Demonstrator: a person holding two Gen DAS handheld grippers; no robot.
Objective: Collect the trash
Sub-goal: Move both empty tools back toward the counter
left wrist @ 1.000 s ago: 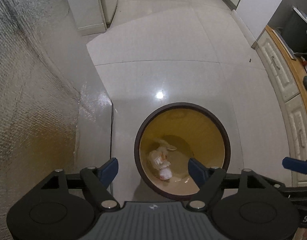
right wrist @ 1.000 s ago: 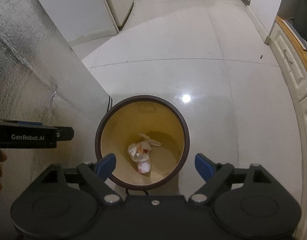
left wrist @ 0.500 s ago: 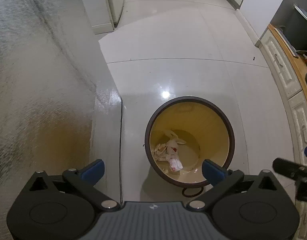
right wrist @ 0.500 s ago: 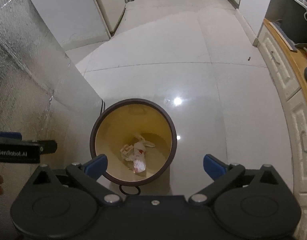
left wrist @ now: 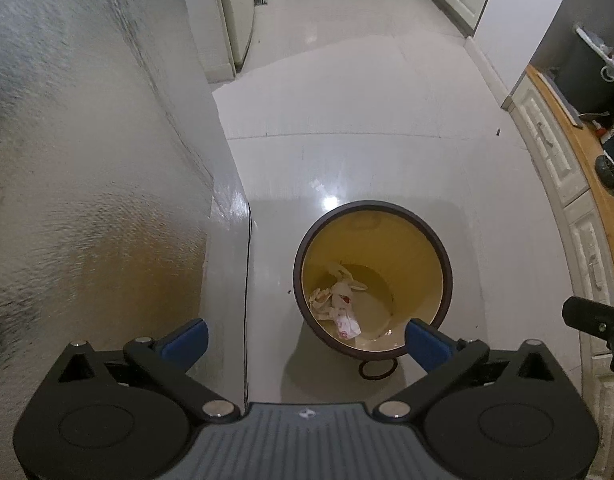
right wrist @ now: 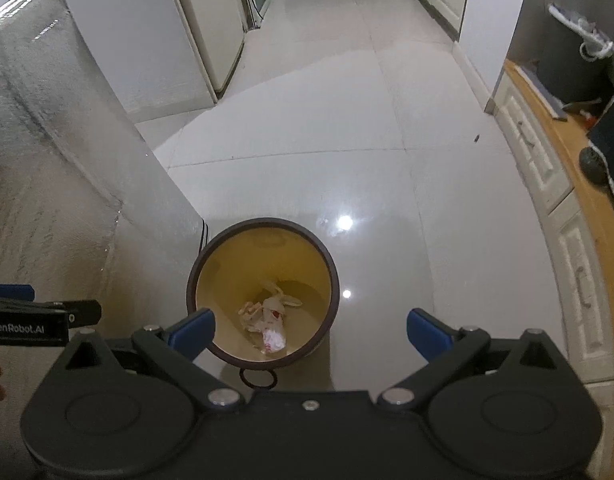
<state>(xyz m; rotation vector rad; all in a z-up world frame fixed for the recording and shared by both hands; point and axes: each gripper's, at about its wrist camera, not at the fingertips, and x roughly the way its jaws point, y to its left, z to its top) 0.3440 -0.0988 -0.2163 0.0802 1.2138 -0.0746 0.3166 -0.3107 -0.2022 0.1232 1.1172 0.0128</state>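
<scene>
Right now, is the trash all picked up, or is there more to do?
Some looks done: crumpled wrappers already lie at the bottom of the round bin. Nothing is in hand: the left gripper and right gripper are both open and empty above it. Maybe left: a tiny dark speck on the floor near the cabinets; I can't tell if it's trash.

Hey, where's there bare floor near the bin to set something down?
Bare pale tiled floor runs beyond and right of the round brown bin with yellow interior, up to the white drawer cabinets. Tight on the left: the silvery textured panel nearly meets the bin.
</scene>
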